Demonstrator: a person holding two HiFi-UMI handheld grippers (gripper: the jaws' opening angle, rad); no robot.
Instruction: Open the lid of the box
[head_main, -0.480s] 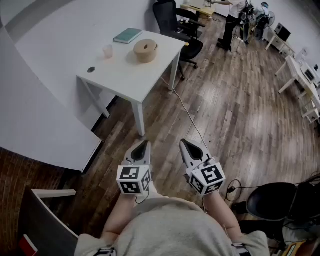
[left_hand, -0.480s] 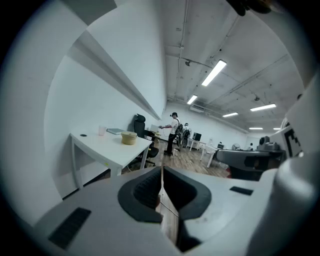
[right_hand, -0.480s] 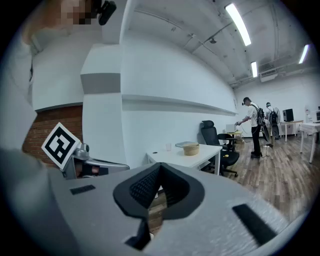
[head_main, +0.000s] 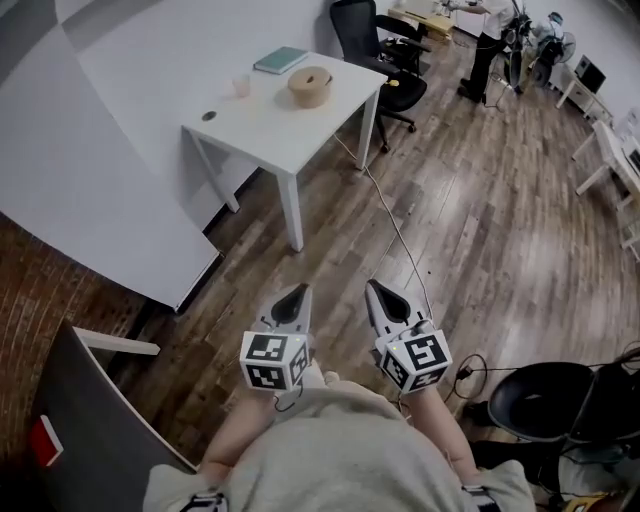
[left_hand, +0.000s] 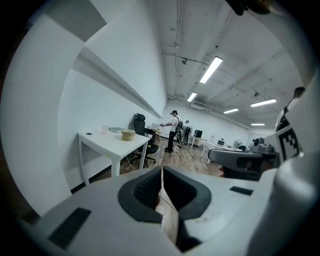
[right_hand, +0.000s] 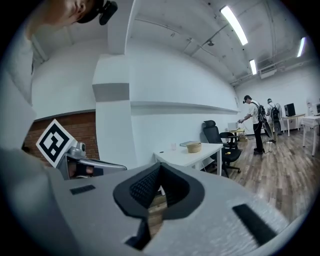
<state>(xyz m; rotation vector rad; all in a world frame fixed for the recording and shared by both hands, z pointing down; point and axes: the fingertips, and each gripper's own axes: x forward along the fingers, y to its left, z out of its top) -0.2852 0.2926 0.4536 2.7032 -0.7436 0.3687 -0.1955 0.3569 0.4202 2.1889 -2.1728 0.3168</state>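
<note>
**Both grippers shut; box far off on table**

1. My left gripper (left_hand: 161, 189): jaws pressed together, nothing between them.
2. My right gripper (right_hand: 159, 189): jaws likewise together, holding nothing.
3. Round tan box (head_main: 309, 86): lid on, standing on the white table (head_main: 262, 135), well apart from both grippers.

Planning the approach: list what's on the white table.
A round tan box, a clear cup, a teal book, a small dark disc. The box's lid hides its contents.
</note>
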